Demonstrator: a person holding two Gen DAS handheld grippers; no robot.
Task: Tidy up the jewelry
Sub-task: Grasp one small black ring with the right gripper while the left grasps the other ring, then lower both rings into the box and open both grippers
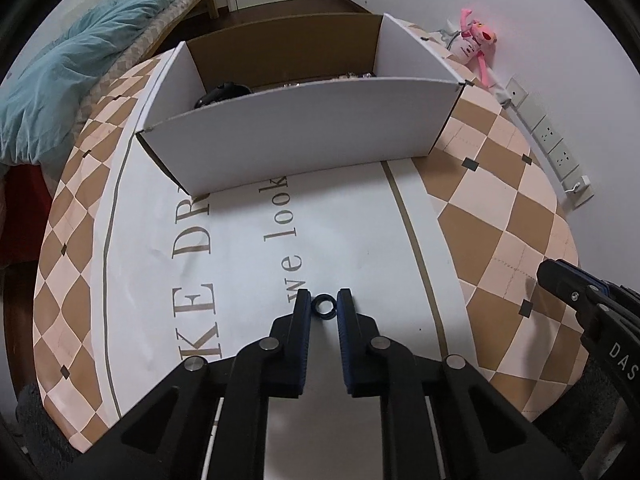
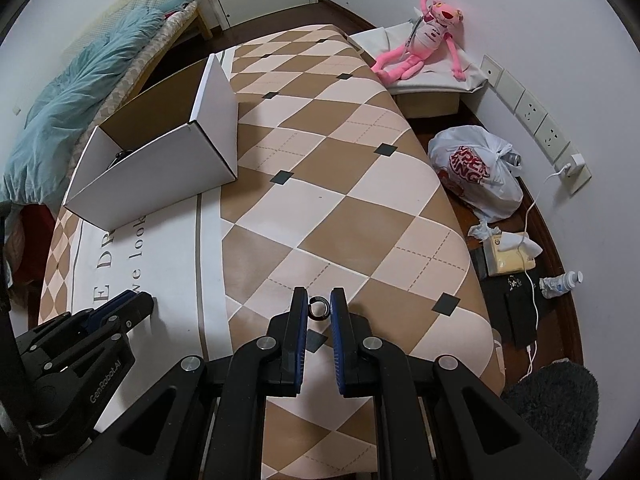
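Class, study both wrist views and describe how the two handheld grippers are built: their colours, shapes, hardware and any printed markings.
Both grippers are matte black, with angular linkage arms joined by round silver pins. The left gripper and right gripper each carry two flat fingers faced with ribbed blue pads. White lettering marks the bodies: "GenRobot.AI" on the left, "DAS" visible on the right. No cables or sleeves show.

Evenly lit, fairly dim indoor light, soft and cool, apparently from overhead. Soft short shadows under the white box (image 1: 296, 132) and below the left gripper (image 1: 324, 307) and right gripper (image 2: 319, 307). Mild pink bloom on the plush toy (image 2: 424, 36), slightly overexposed. Strong fisheye bending: table edge (image 2: 452, 208) and wall sockets (image 1: 548, 140) curved, black vignette at the corners. Sharp at centre, softer and noisier toward the rim; no motion blur.
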